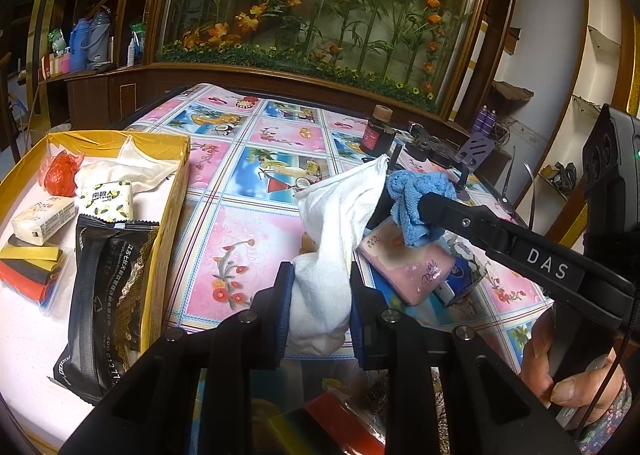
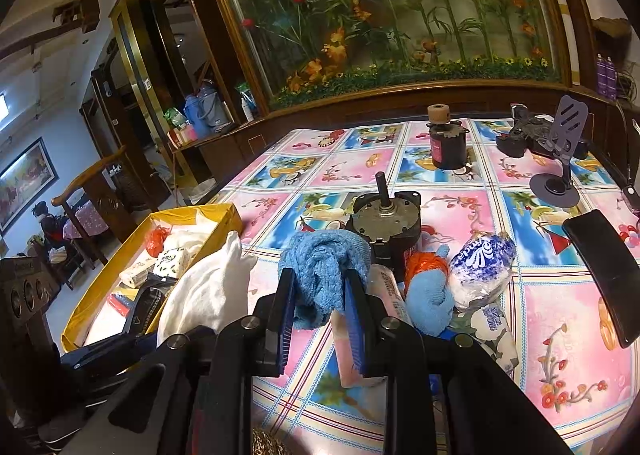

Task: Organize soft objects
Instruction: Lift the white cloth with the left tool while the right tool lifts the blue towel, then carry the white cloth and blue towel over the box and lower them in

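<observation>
Left claw (image 1: 318, 295) is clamped on a white cloth (image 1: 340, 215), held above the surface (image 1: 248, 255) just right of the yellow box (image 1: 172, 215). Right claw (image 2: 320, 315) grips a blue knitted cloth (image 2: 320, 267) raised over the pink tissue pack (image 2: 352, 355). The box holds tissue packs (image 1: 106, 199) and a black pouch (image 1: 104, 295).

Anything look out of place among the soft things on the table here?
Yes. A metal geared motor with a shaft stands on the tablecloth right behind the blue knit cloth, a hard part among soft goods. In the yellow box, the black pouch juts past its near end.
</observation>
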The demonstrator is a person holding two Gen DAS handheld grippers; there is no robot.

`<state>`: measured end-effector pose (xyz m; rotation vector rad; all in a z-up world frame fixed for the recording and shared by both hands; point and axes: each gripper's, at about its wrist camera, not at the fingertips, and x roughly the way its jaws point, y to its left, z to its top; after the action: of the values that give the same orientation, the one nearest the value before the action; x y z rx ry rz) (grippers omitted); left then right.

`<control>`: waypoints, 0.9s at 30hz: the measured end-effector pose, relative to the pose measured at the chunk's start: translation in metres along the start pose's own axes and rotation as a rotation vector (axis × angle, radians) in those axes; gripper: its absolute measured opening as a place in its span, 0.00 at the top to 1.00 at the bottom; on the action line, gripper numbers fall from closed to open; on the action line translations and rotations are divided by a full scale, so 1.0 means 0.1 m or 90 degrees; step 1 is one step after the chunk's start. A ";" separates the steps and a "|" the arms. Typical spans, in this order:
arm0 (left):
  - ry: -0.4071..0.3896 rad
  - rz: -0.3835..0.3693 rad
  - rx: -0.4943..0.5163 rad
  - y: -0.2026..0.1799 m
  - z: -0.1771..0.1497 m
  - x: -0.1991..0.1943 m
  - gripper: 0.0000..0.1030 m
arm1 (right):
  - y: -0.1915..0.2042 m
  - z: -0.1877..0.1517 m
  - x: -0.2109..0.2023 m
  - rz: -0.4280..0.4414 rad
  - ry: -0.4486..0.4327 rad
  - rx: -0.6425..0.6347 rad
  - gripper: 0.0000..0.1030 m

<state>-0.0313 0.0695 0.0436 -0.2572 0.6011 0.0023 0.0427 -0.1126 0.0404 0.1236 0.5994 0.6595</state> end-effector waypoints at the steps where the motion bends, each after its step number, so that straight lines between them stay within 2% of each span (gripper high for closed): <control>1: -0.005 0.000 -0.002 0.01 0.00 -0.02 0.77 | 0.00 0.00 0.00 0.000 -0.001 0.001 0.75; 9: -0.031 -0.017 -0.017 0.08 0.03 -0.26 0.77 | 0.01 0.06 -0.07 -0.026 -0.033 0.023 0.76; 13: -0.047 -0.018 -0.030 0.18 0.09 -0.44 0.77 | 0.09 0.09 -0.07 -0.011 -0.050 0.053 0.75; 18: -0.076 -0.009 -0.060 0.44 0.18 -0.77 0.77 | 0.43 0.07 -0.04 0.024 -0.062 0.037 0.75; 21: -0.096 0.012 -0.079 0.67 0.21 -0.98 0.77 | 0.67 0.01 -0.01 0.047 -0.054 0.012 0.75; 27: -0.104 0.099 -0.139 1.37 0.15 -1.24 0.77 | 1.16 -0.13 0.06 0.103 -0.035 -0.044 0.75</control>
<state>-0.1355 0.2151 0.0920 -0.4169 0.4572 0.2376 -0.0232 -0.0184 0.0604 0.1261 0.5170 0.8297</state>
